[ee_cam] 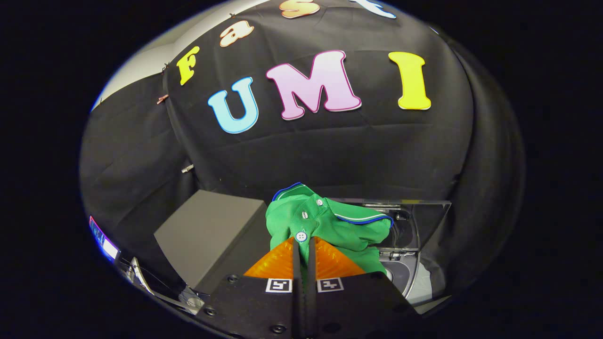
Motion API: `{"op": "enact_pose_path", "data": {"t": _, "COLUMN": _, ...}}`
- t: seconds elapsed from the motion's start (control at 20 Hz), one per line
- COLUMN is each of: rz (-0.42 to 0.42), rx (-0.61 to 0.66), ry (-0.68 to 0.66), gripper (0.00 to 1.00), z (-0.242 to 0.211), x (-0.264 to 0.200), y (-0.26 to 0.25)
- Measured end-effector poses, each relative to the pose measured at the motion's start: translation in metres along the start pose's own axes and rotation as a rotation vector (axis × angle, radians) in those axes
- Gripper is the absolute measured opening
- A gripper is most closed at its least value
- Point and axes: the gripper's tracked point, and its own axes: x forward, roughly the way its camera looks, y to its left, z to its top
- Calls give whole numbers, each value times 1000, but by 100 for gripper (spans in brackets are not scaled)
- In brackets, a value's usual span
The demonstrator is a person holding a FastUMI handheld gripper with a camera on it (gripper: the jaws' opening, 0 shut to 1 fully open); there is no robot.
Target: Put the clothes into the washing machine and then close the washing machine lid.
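A green polo shirt (325,223) with white buttons and a blue-and-white trimmed collar hangs bunched up from my gripper (304,242), whose two fingers are shut on its fabric near the button placket. The shirt is lifted off any surface. Behind and to the right of it stands the washing machine (407,273), its clear lid (424,221) raised upright and part of the round drum opening showing below the shirt's right side. The shirt hides much of the opening.
A grey box (212,233) stands just left of the fingers and the shirt. The black cloth wall rises close behind the machine. A small lit device (104,242) and a thin clear edge lie far to the left, low down.
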Motion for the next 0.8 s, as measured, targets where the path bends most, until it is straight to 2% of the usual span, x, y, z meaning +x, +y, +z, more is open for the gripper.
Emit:
{"op": "enact_pose_path", "data": {"t": 0.25, "rz": -24, "rx": 19, "ry": 95, "gripper": 5, "z": -62, "x": 41, "y": -26}}
{"op": "enact_pose_path", "data": {"t": 0.45, "rz": -97, "rx": 29, "ry": 171, "gripper": 5, "z": -119, "x": 67, "y": -53}}
{"op": "enact_pose_path", "data": {"t": 0.8, "rz": -229, "rx": 57, "ry": 282, "gripper": 5, "z": -184, "x": 106, "y": -97}}
